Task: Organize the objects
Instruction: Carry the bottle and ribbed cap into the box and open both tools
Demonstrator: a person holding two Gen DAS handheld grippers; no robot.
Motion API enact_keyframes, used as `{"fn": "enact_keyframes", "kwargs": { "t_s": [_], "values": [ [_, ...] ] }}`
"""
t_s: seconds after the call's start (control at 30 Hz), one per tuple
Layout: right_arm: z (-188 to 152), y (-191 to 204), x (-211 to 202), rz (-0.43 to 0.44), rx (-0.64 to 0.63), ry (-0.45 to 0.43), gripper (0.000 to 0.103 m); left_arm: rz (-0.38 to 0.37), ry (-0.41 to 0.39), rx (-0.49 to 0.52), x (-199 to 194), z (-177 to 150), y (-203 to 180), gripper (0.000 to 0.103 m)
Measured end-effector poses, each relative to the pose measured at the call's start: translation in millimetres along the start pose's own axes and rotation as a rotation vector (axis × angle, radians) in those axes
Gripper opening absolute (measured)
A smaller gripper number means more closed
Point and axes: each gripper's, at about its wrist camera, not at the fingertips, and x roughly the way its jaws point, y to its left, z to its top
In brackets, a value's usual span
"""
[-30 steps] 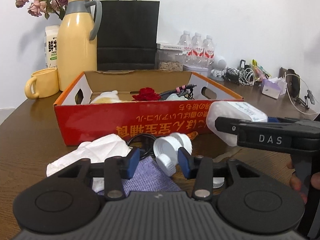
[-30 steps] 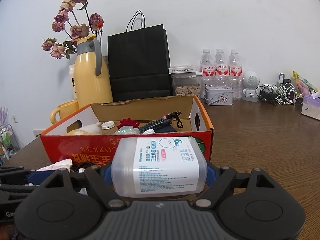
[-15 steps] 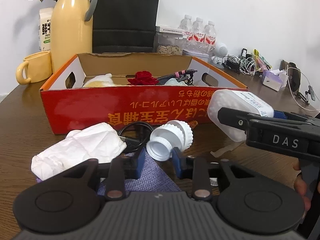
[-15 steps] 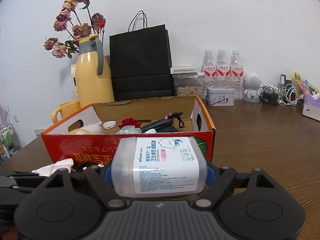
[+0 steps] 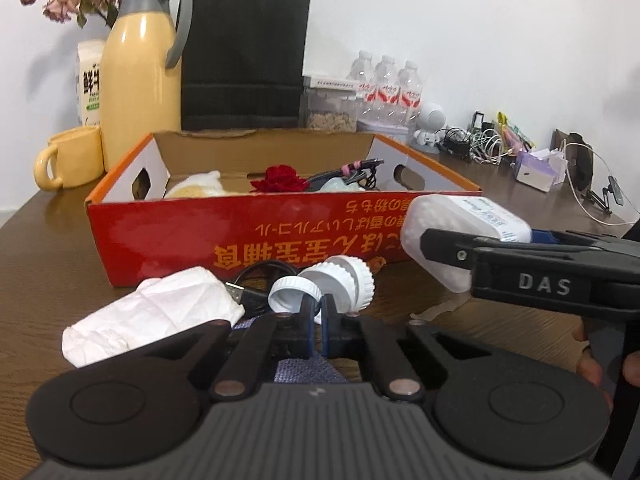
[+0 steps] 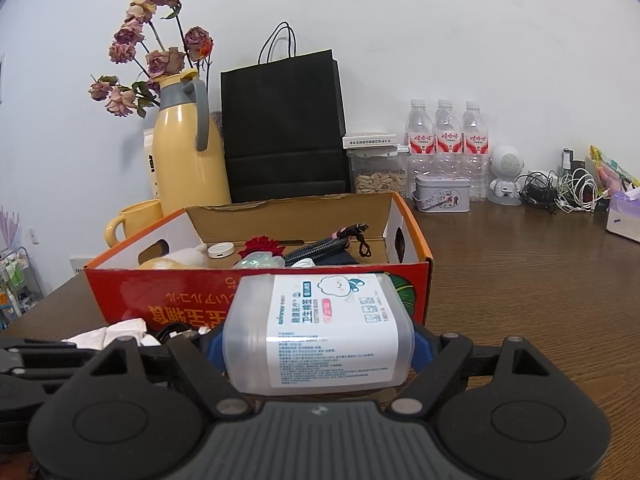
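Observation:
A white ribbed screw cap [image 5: 340, 276] lies on its side on the table in front of the red cardboard box [image 5: 240, 232]. My left gripper [image 5: 319, 320] is closing its jaws tight on the cap's thin rim, and a sliver of white shows between the pads. My right gripper [image 6: 318, 336] is shut on a clear plastic cotton-bud box [image 6: 320, 328] with a white label, held just off the table near the red box's right front corner. In the left wrist view that cotton-bud box [image 5: 460, 220] hangs at the right. The red box [image 6: 160, 292] holds a red fabric rose, cables and a plush toy.
A crumpled white tissue [image 5: 160, 312], a black cable [image 5: 256, 280] and a purple cloth [image 5: 296, 368] lie near the cap. Behind the red box stand a yellow jug [image 6: 184, 160], a yellow mug [image 5: 68, 160], a black paper bag [image 6: 284, 128] and water bottles [image 6: 448, 140]. Cables and a tissue pack lie far right.
The left gripper's fingers have closed from wide apart to pinched together on the white cap's rim. The right gripper has kept still with the cotton-bud box.

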Motion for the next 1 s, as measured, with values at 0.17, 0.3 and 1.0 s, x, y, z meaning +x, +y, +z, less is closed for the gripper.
{"fn": "enact_keyframes", "kwargs": {
  "t_s": [0.17,0.3,1.0],
  "values": [
    [0.8,1.4,-2.1,0.004,0.002,-0.015,0.081,0.025,-0.052,0.023,-11.3,-0.9,-4.8,0.004],
    [3.1,3.7,-8.3,0.015,-0.006,-0.047,0.081,0.036,-0.098,0.036,-22.2,3.6,-6.4,0.004],
    [94.0,23.5,62.9,-0.012,-0.055,-0.143,0.081,0.119,-0.258,-0.055,13.0,113.3,24.2,0.004]
  ]
}}
